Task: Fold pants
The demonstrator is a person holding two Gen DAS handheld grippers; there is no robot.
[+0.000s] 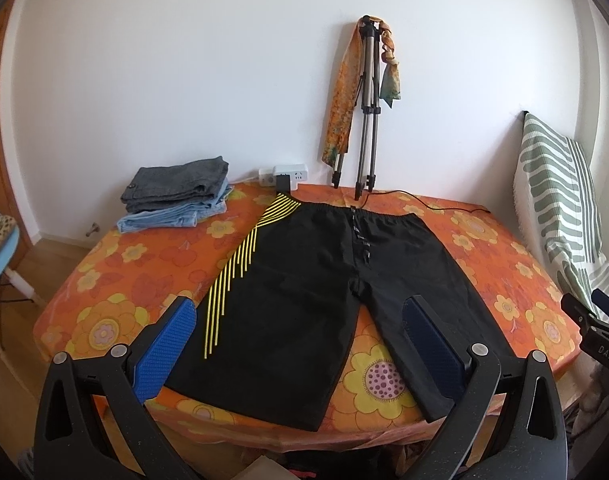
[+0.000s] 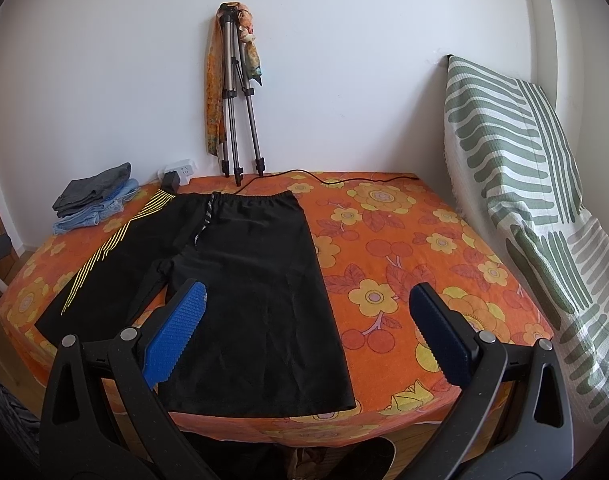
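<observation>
Black pants (image 1: 304, 280) with yellow stripes on one side lie flat on the orange flowered table (image 1: 104, 280), waistband toward the wall, both legs spread toward me. They also show in the right wrist view (image 2: 244, 280). My left gripper (image 1: 300, 324) is open and empty, hovering above the near ends of the legs. My right gripper (image 2: 308, 312) is open and empty, above the right leg's outer edge near the table front. The right gripper's tip (image 1: 592, 316) shows at the right edge of the left wrist view.
A stack of folded pants (image 1: 176, 196) sits at the table's back left. A tripod (image 1: 364, 112) with scarves leans on the wall beside a power strip (image 1: 284, 174); a cable (image 1: 424, 200) runs along the back. A striped cushion (image 2: 524, 200) stands at the right.
</observation>
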